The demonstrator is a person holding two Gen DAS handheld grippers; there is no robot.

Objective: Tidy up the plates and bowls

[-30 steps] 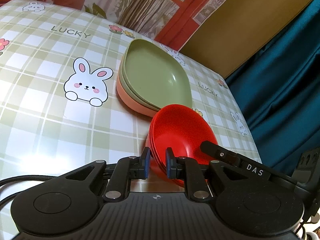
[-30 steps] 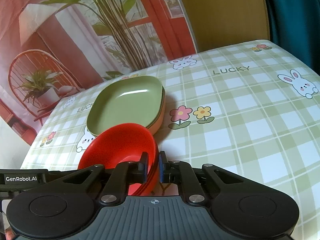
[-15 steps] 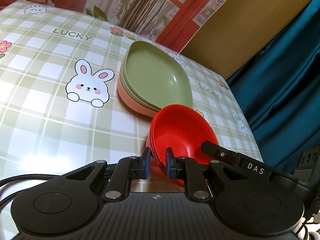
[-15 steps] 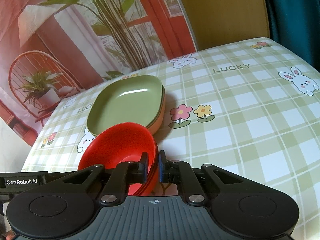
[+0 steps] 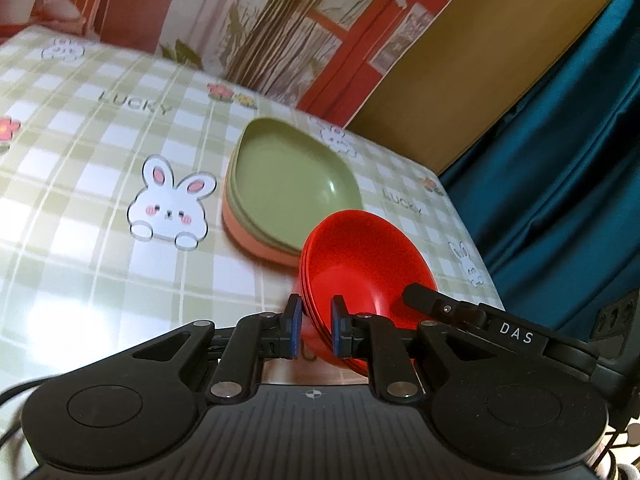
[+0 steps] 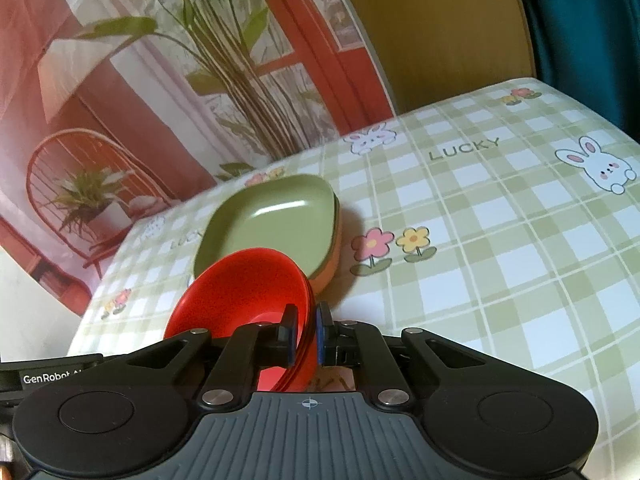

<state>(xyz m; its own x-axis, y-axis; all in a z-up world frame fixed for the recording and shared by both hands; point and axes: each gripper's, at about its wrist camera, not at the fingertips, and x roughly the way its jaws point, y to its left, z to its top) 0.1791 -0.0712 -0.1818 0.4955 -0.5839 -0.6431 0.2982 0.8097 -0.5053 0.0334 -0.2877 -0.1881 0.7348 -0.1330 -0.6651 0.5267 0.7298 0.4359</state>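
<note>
We hold the stacked red bowls (image 5: 360,256) by opposite rims, left gripper (image 5: 316,328) and right gripper (image 6: 307,334) both with jaws narrowed onto the stack, just beside the green plates (image 5: 288,184) on the surface (image 5: 80,248). Moving both together, level, should prevent slipping.

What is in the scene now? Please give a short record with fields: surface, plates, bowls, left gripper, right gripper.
surface: checked tablecloth with rabbits and flowers
plates: green plates stacked on an orange plate
bowls: stack of red bowls, near the plates, tilted
left gripper: left gripper, jaws shut on the bowls' rim
right gripper: right gripper, jaws shut on the opposite rim
</note>
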